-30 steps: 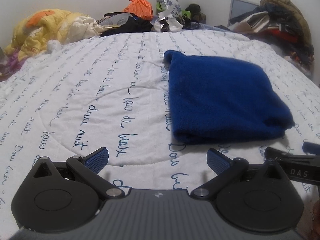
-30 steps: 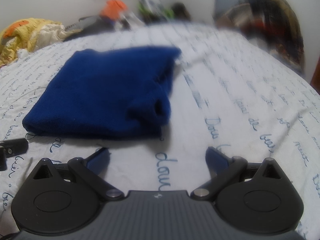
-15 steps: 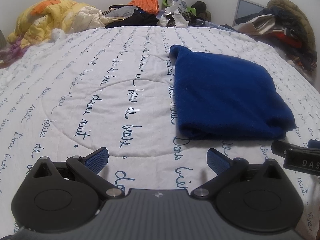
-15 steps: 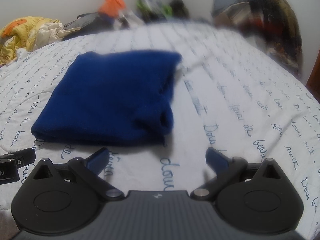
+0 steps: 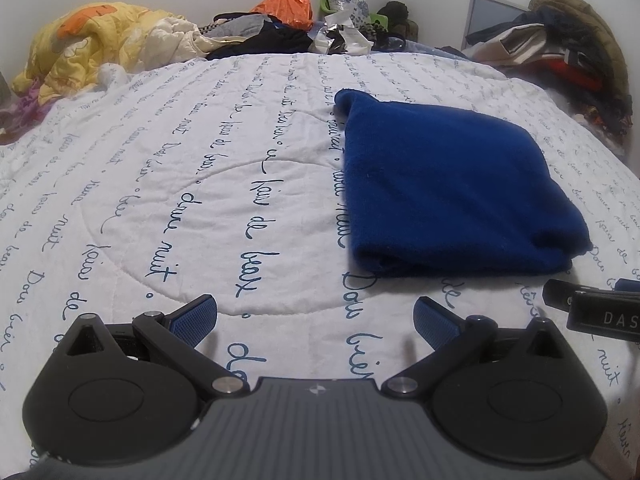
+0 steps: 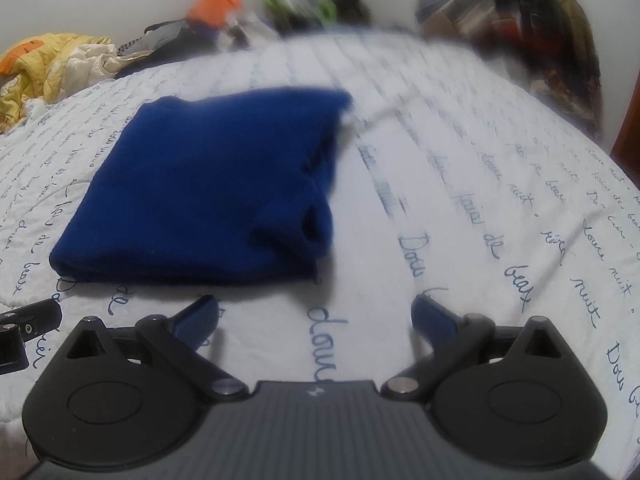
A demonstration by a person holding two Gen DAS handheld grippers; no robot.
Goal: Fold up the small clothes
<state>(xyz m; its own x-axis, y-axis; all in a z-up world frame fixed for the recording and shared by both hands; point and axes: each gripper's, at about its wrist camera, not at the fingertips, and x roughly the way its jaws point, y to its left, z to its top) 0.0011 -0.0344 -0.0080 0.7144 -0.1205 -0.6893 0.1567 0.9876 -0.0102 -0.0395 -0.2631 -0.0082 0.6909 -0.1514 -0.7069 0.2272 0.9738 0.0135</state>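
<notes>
A blue knit garment (image 5: 452, 188) lies folded into a thick rectangle on the white quilt (image 5: 192, 184) with blue script. It also shows in the right wrist view (image 6: 216, 192), with a cuff opening at its near right corner. My left gripper (image 5: 316, 318) is open and empty, just short of the garment's near left corner. My right gripper (image 6: 316, 316) is open and empty, just short of the garment's near right corner. Each gripper's side shows at the edge of the other's view.
A yellow quilt (image 5: 92, 44) is heaped at the far left. Dark clothes and an orange bag (image 5: 288, 0) lie along the far edge. A pile of clothes (image 5: 568, 48) stands at the far right. The quilt (image 6: 500, 184) stretches right of the garment.
Both grippers have drawn back and risen a little from the folded garment, which now sits farther away. The garment has not moved. Both stay open.
</notes>
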